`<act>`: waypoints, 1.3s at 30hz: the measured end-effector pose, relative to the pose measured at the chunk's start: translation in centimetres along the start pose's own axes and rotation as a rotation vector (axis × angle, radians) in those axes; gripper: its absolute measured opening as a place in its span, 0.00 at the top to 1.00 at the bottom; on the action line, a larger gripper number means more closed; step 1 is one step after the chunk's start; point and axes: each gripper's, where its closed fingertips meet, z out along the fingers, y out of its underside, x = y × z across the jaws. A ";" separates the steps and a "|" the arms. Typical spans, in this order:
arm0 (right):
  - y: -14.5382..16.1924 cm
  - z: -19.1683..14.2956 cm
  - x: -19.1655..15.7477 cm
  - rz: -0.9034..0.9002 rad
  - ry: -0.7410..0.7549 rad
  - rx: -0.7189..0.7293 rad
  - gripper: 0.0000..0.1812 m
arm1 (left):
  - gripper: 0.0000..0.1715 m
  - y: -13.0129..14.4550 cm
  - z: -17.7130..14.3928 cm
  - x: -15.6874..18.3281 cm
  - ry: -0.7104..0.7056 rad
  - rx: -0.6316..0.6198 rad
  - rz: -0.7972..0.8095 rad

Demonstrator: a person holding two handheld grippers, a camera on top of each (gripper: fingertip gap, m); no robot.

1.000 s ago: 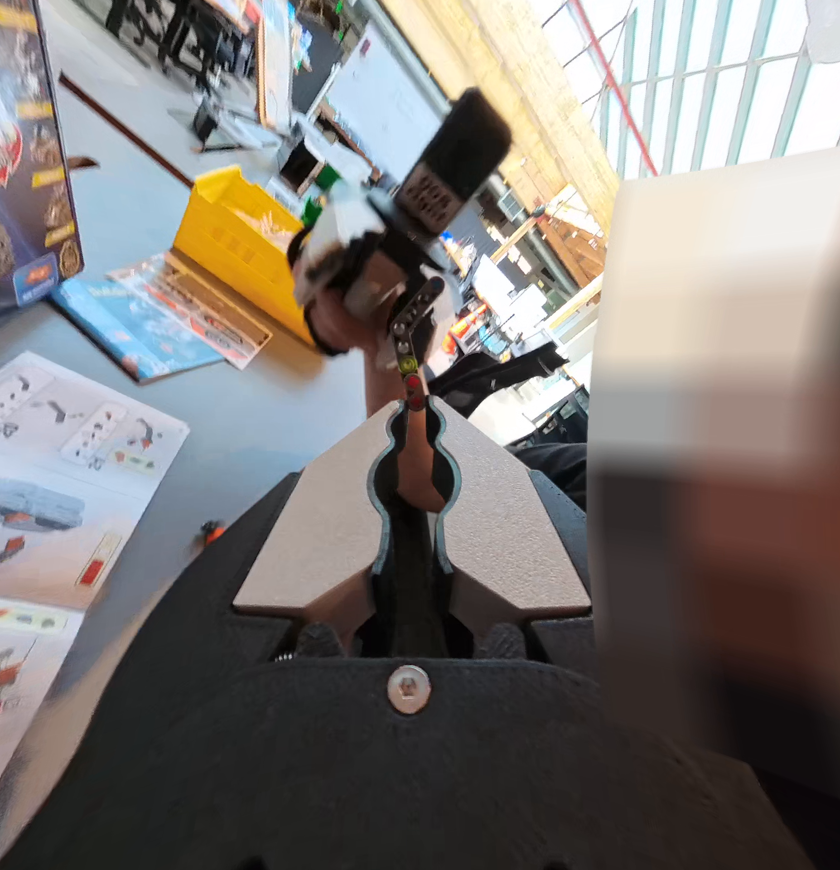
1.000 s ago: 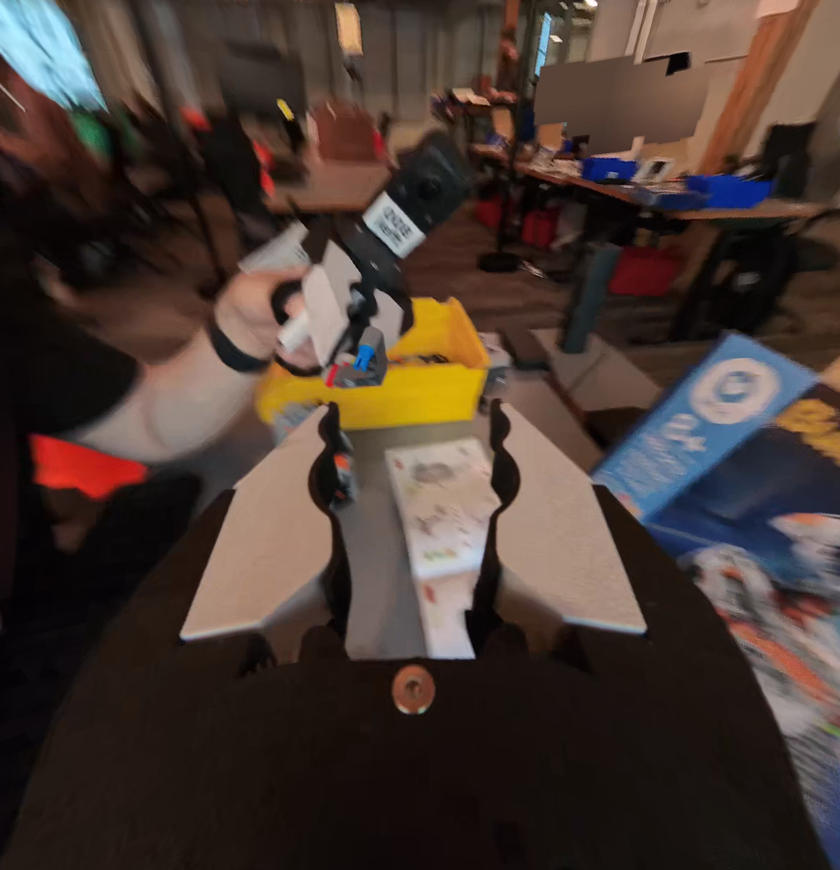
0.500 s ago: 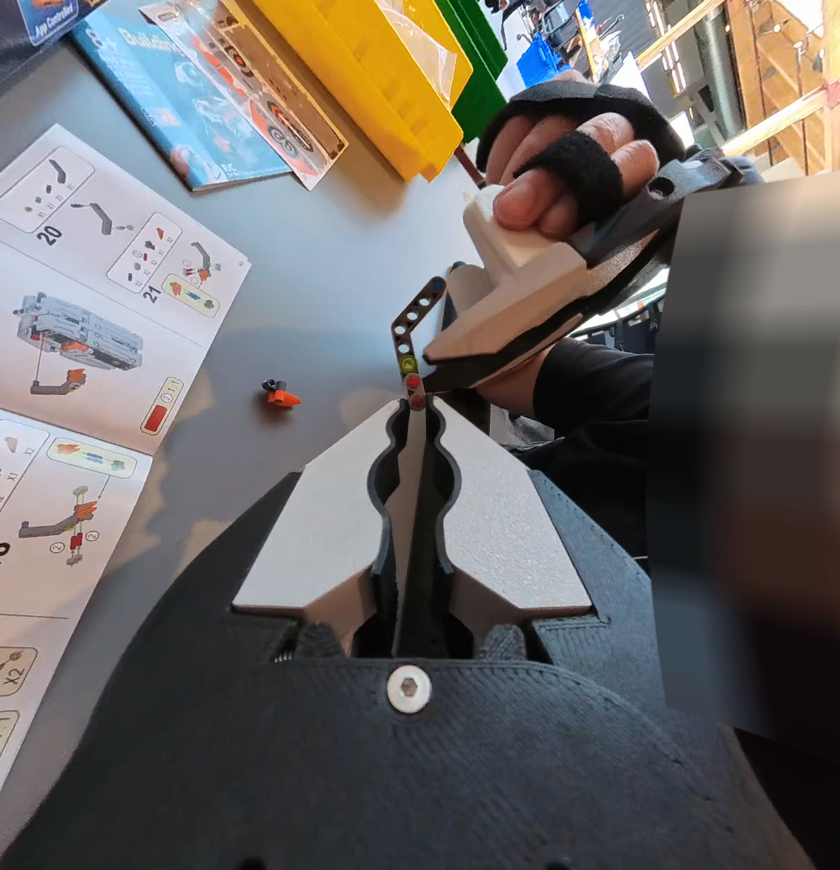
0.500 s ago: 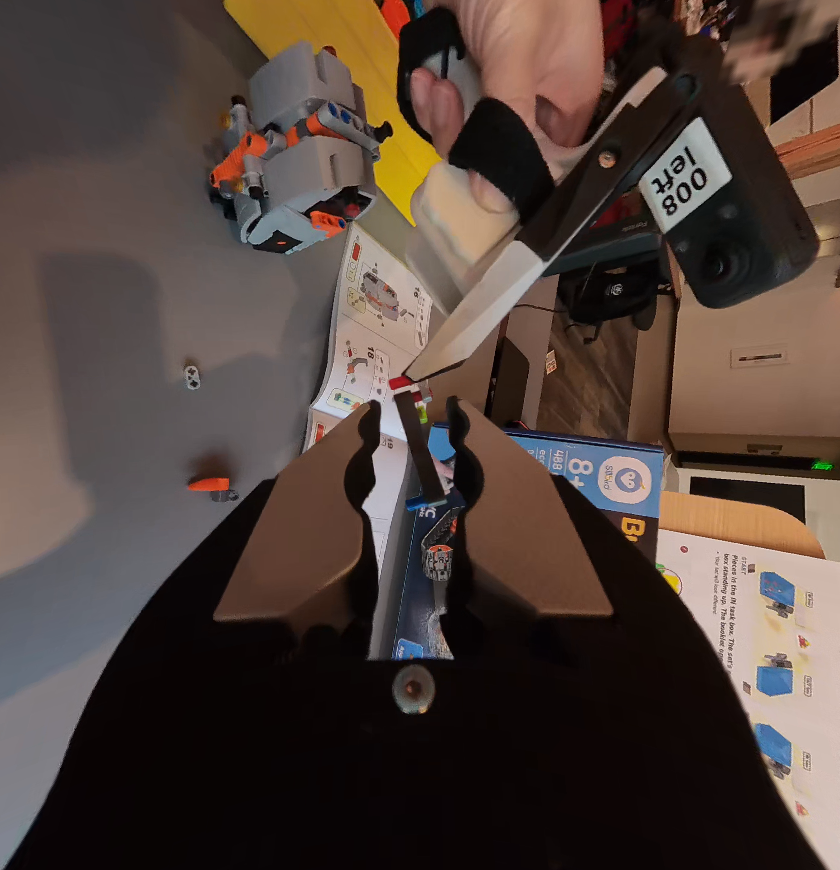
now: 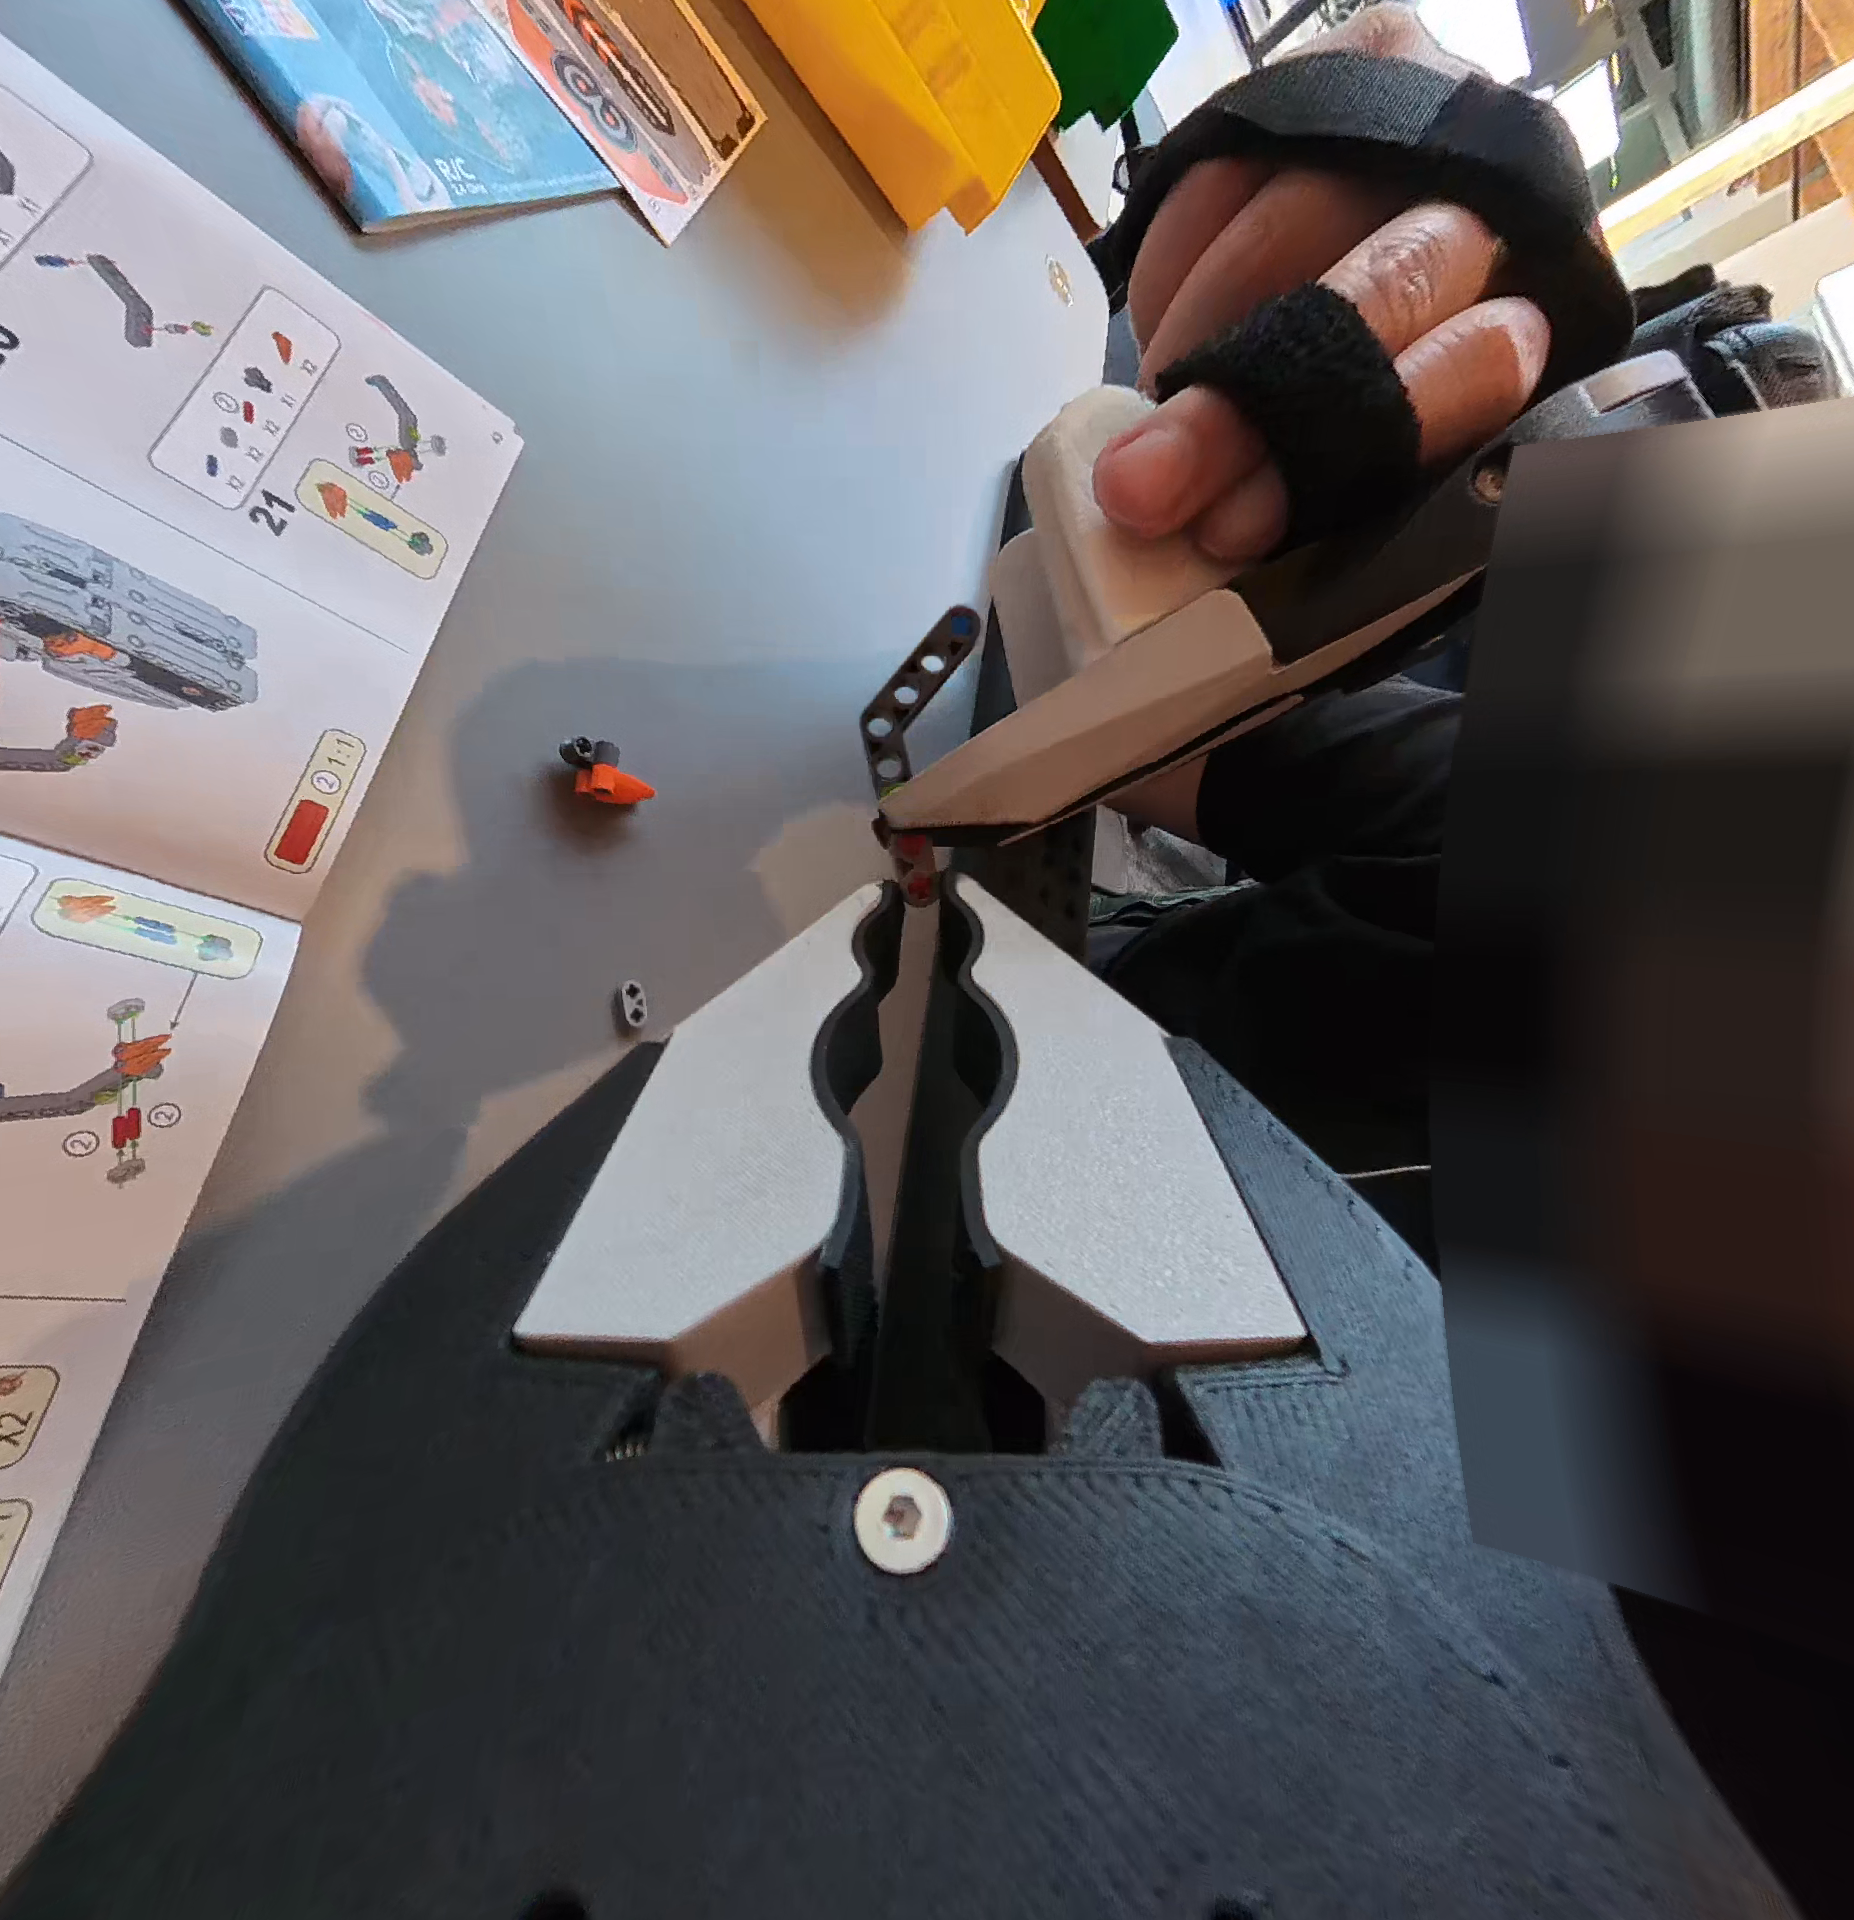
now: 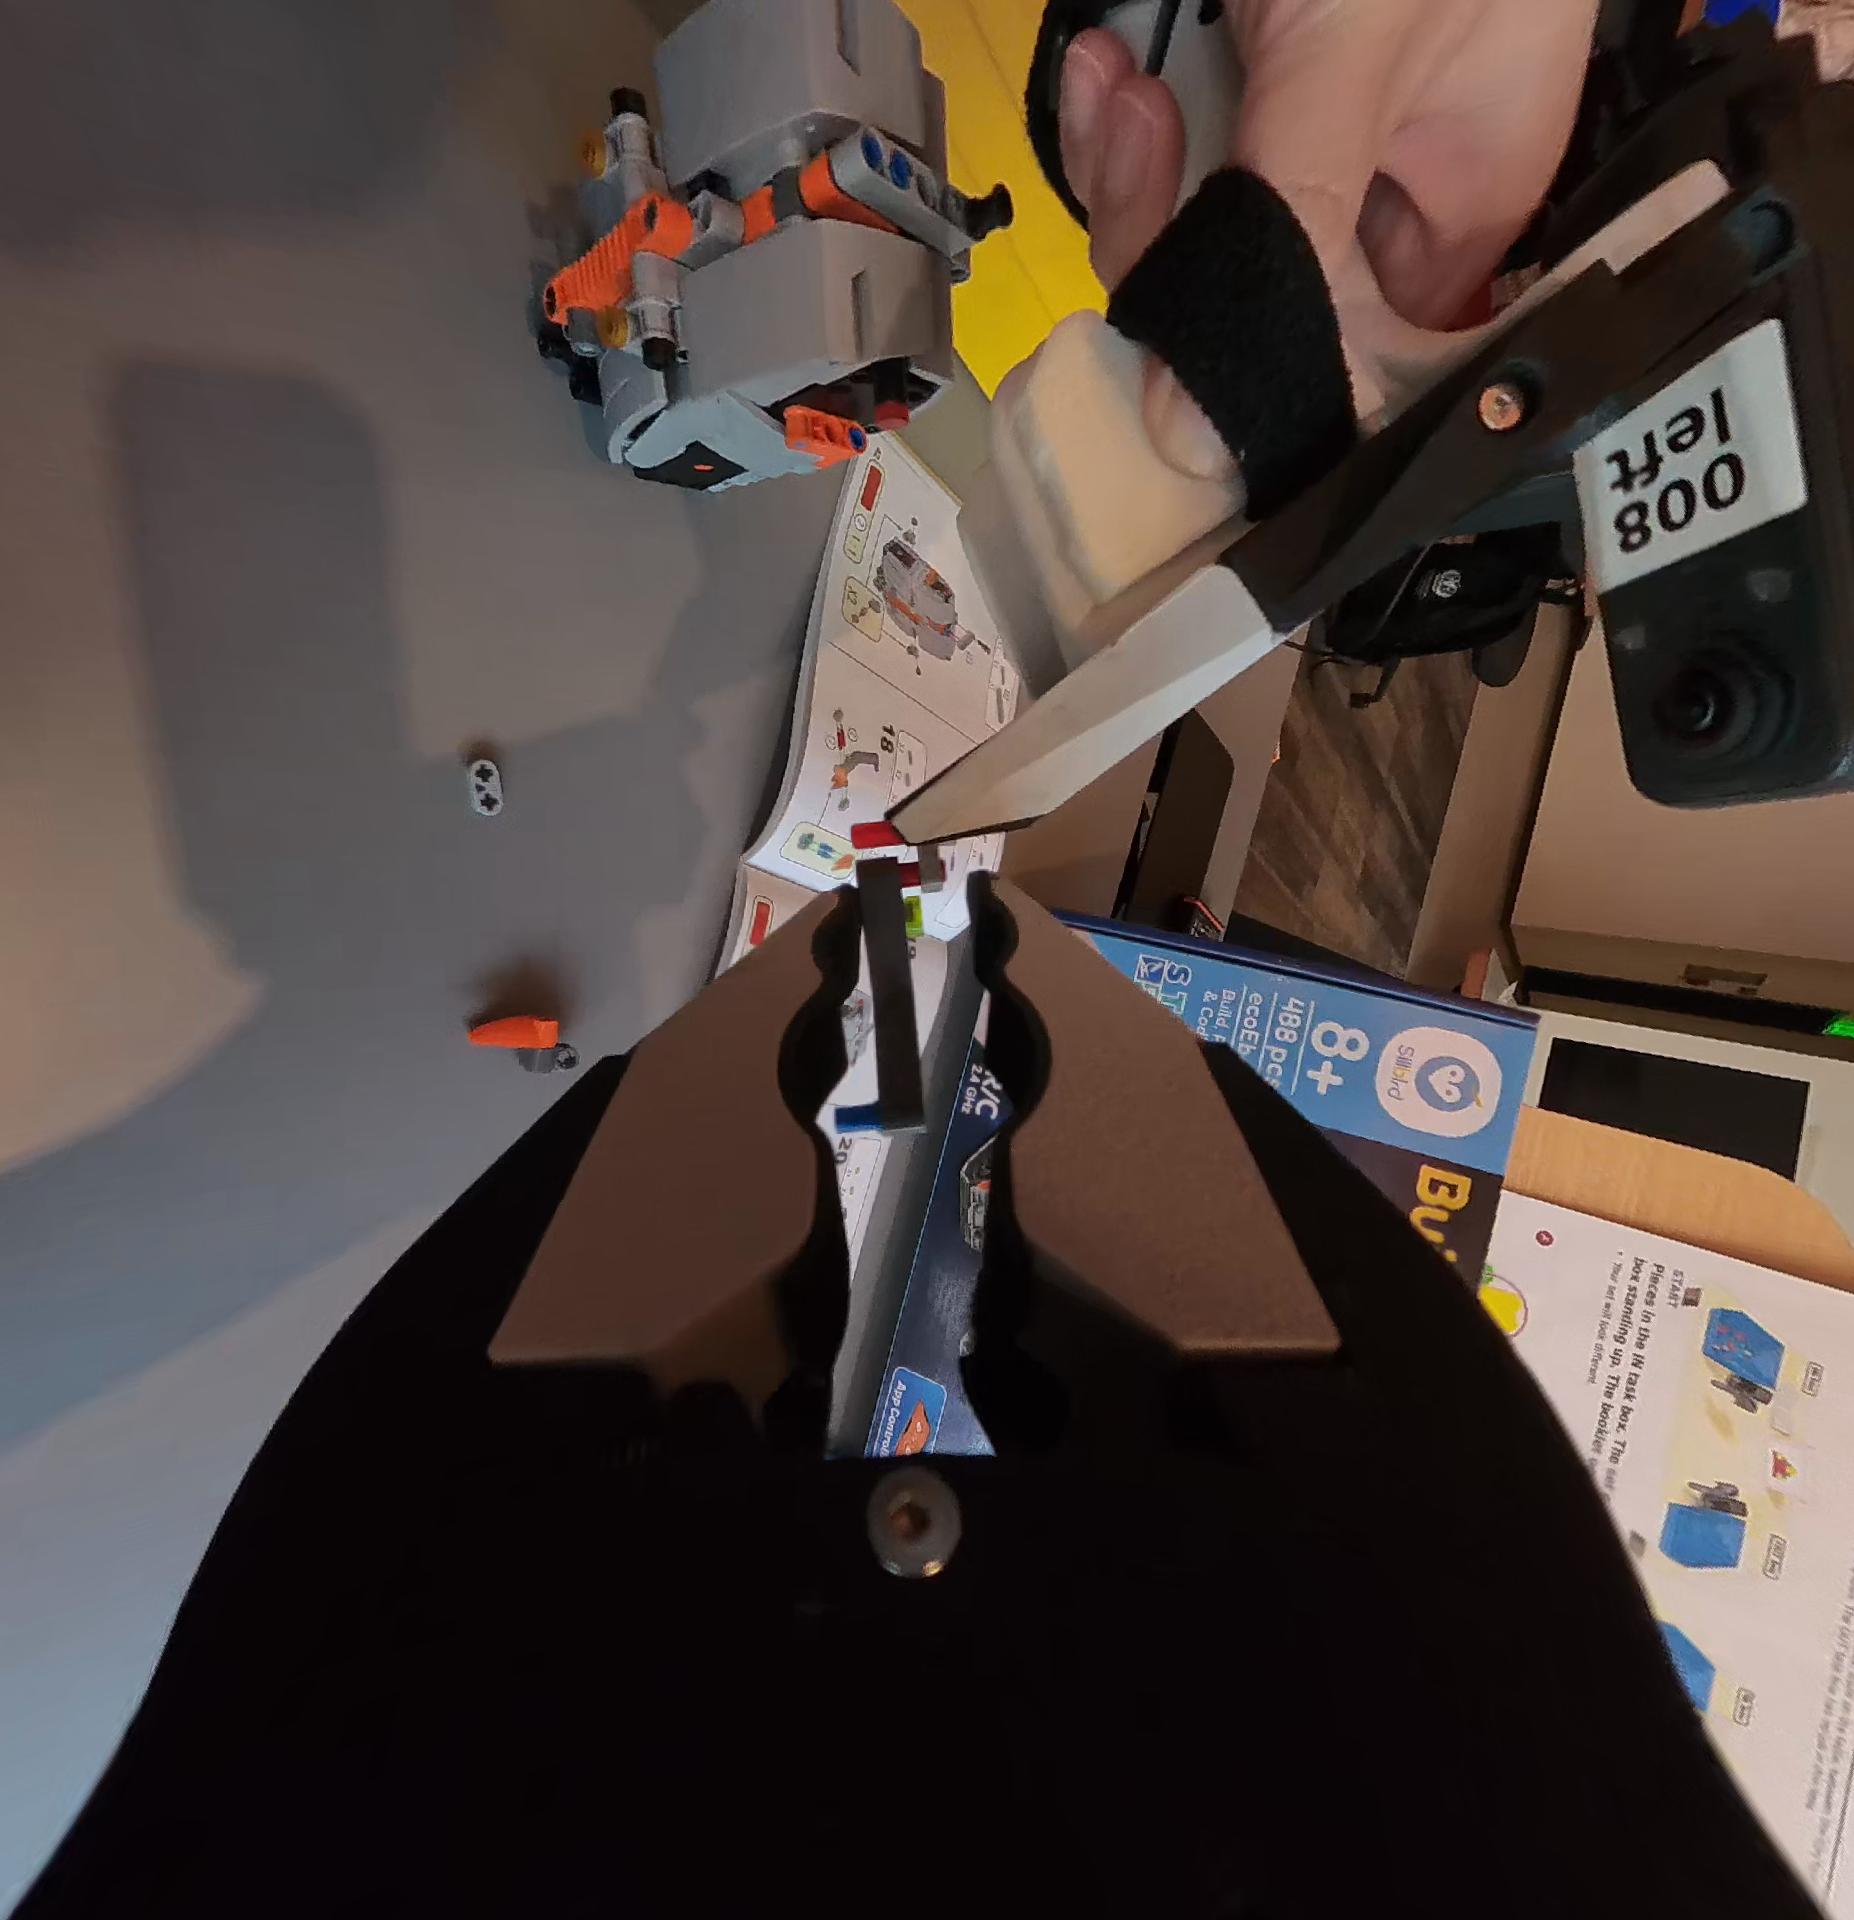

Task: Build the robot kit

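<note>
Grey table (image 5: 757, 436) underlies everything; at frame centre, left tool (image 5: 918, 899) is clamped on a bent black beam (image 5: 907, 707) with red pins; right tool (image 6: 918, 894), jaws apart, straddles it. Orange piece (image 5: 609, 784) lies left.

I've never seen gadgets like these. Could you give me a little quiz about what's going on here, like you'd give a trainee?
1. True or false: the left gripper is shut on the dark holed beam.
2. What colour is the bin near the table's edge? A yellow, B red, C white.
3. Fill in: the beam's other end sits between the open fingers of the ___ gripper.

Key: 1 true; 2 A; 3 the right gripper.
</note>
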 end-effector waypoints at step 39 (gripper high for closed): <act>-0.9 1.1 -0.6 0.022 -0.054 -0.004 0.92 | 0.97 1.0 -0.4 -0.2 -0.001 -0.058 -0.011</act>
